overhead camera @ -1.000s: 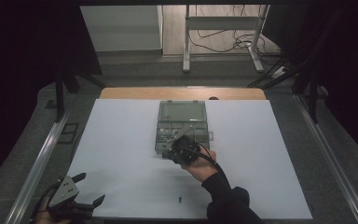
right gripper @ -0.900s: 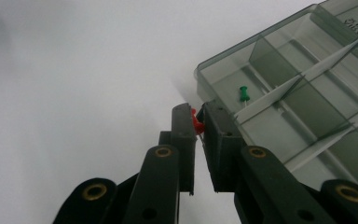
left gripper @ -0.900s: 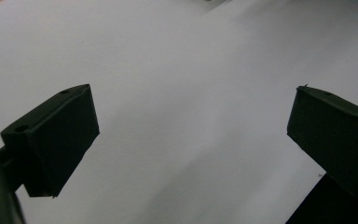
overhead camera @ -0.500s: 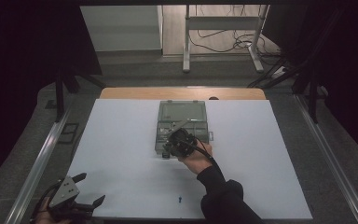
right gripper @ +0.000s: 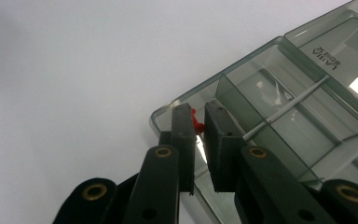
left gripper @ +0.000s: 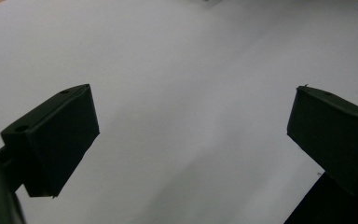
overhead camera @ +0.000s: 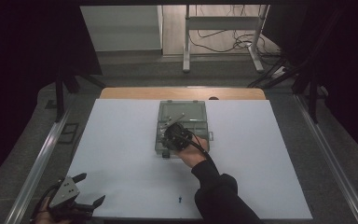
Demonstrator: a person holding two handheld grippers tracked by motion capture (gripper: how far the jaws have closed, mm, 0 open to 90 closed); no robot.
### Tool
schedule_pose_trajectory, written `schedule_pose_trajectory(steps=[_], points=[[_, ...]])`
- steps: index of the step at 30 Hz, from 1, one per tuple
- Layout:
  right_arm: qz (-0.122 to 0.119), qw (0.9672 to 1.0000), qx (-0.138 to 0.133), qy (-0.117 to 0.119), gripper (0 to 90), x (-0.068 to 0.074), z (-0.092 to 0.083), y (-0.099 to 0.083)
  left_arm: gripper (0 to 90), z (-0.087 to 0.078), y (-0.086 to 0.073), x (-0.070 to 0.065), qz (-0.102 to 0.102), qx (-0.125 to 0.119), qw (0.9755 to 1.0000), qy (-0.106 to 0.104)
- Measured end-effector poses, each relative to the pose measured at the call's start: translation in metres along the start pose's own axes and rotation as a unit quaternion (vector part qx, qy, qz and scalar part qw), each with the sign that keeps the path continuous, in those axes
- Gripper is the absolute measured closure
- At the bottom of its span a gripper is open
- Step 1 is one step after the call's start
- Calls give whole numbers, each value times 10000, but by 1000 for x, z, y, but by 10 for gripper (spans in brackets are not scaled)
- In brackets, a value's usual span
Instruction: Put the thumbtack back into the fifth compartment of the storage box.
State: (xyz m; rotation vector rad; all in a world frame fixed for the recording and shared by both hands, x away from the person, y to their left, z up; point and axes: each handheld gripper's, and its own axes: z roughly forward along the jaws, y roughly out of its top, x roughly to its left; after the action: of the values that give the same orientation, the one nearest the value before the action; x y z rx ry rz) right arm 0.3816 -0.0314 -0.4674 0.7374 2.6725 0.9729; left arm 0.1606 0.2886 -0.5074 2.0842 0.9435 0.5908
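The right gripper [right gripper: 199, 135] is pinching a red pushpin [right gripper: 196, 125] over the organizer box's [right gripper: 279, 93] corner compartment; released crooked, it risks bouncing out. The left gripper [overhead camera: 77, 198] is resting wide open, empty.

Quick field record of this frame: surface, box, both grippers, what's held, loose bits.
surface: white table sheet
box: clear grey plastic compartment box, lid open, near the far middle of the sheet
box contents: a white cotton swab lies across the dividers
right gripper: jaws shut on a small red pushpin, over the box's corner compartment
left gripper: jaws wide open, nothing between them, at the sheet's near left corner
loose item: blue pushpin on the sheet near its front edge
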Motion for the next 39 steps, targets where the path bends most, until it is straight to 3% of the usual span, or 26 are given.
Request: schedule_pose_trajectory(steps=[7,17,27,39], points=[[100,9999,12,-84,827,-6,9,0,24,0,0,-1,-4,-10,10000,-7],[47,9999,84,-135,818,-6,20,5,24,0,0,-1,3,-14,10000,-14],[-53,9998,83,-143,686,0,16,7,24,0,0,-1,49,6,10000,-9],[-269,9993,213,-166,431,13,4,1,24,1,1,-2,85,36,10000,-5]])
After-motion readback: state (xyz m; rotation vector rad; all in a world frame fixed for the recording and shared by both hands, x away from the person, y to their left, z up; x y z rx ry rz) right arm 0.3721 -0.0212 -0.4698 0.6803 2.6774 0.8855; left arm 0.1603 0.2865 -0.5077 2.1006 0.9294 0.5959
